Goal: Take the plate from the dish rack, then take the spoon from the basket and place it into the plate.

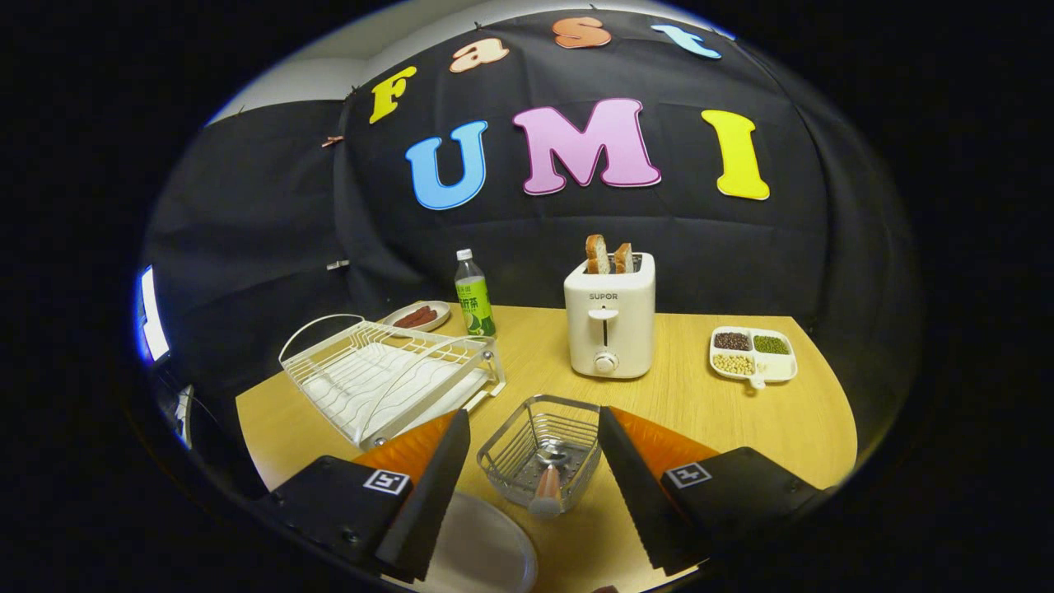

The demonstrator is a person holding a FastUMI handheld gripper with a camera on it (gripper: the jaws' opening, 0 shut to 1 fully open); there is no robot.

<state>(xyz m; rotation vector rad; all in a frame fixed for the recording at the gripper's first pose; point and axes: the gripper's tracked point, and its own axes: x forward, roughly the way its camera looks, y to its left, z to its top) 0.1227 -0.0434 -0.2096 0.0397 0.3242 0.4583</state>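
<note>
My gripper (pixel 533 428) is open, its two fingers spread wide above the wooden table (pixel 700 412). Between the fingers stands a small wire basket (pixel 539 449). A spoon (pixel 547 482) leans in it, its handle sticking out toward me and its metal bowl down inside. A pale plate (pixel 482 548) lies flat on the table just under my left finger (pixel 428 486), partly hidden by it. The white wire dish rack (pixel 387 375) stands to the left beyond that finger and holds nothing.
A white toaster (pixel 609 325) with two bread slices stands beyond the basket. A green-labelled bottle (pixel 474 305) and a small dish of sausages (pixel 417 316) are behind the rack. A divided tray of beans (pixel 753 354) lies to the far right.
</note>
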